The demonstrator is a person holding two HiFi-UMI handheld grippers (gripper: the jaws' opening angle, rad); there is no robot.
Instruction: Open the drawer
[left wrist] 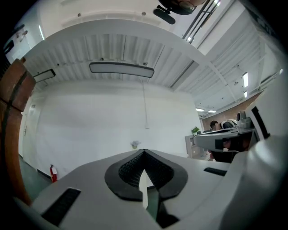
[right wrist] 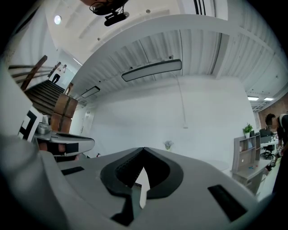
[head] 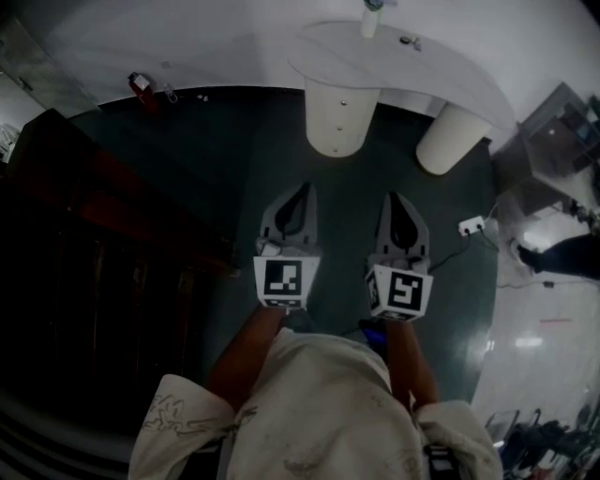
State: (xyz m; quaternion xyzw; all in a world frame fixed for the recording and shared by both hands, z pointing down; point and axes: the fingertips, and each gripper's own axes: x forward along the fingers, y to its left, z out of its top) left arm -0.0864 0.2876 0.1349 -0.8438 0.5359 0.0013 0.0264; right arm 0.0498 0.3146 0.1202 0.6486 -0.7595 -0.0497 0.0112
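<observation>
So, we're holding both grippers out level in front of us over the dark green floor, side by side with a small gap between them. Our left gripper is closed. In the left gripper view its 2 dark pads meet at the tips with nothing caught between them, and only the white wall shows through the slit lower down. Same deal with the right gripper: its jaws are together and empty in its own view. The drawer is straight ahead of us, in the rounded white pedestal under the left end of the curved white desk. We can see 2 small knobs on that pedestal, 1 above the other, and the front sits flush with the curve as far as we can tell. Both grippers are well apart from it, with open floor between. A 2nd round pedestal holds up the right end of the desk, and a pale bottle stands on top near the back edge. Off to the left, a red fire extinguisher sits by the wall and a dark wooden staircase fills that side. A white power strip lies on the floor to our right.
</observation>
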